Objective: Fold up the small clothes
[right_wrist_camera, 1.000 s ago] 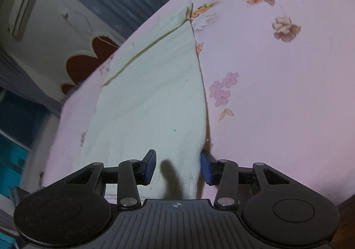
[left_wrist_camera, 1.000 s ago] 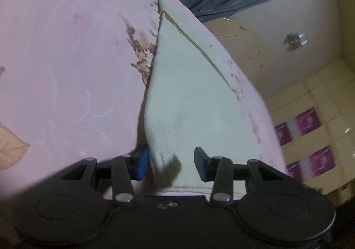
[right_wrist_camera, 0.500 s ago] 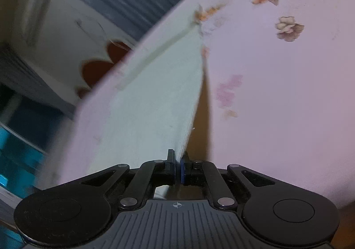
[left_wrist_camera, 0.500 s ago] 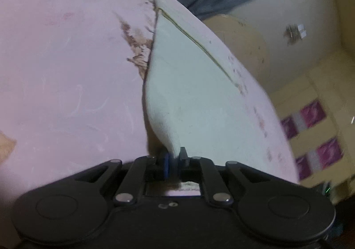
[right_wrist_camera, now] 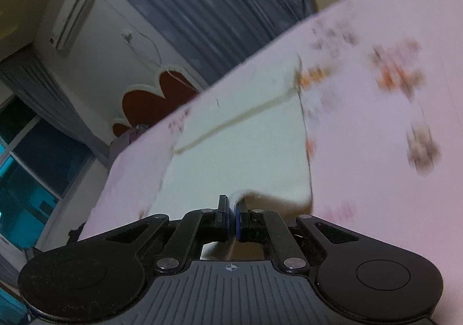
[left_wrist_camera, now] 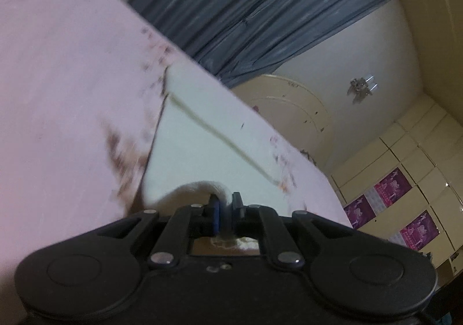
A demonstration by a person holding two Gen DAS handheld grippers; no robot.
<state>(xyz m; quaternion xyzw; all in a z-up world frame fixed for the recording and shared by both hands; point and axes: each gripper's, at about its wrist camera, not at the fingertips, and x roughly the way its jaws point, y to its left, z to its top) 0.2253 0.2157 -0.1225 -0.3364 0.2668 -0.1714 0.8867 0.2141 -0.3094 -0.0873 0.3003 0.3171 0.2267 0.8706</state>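
Observation:
A small pale green cloth with a yellow stripe near its far edge lies on a pink flowered bedsheet. My left gripper is shut on the cloth's near left corner, which is lifted and curls forward over the rest. In the right wrist view the same cloth lies ahead, and my right gripper is shut on its near right corner, also lifted and curled over. Both views are motion blurred.
The bed's far edge runs close behind the cloth. Beyond it hang grey-blue curtains, with a cream wall and cupboards to the right. The right wrist view shows a window and an air conditioner.
Both grippers were open around the near corners, then shut on them. They have since lifted the near edge and carried it forward toward the striped far edge.

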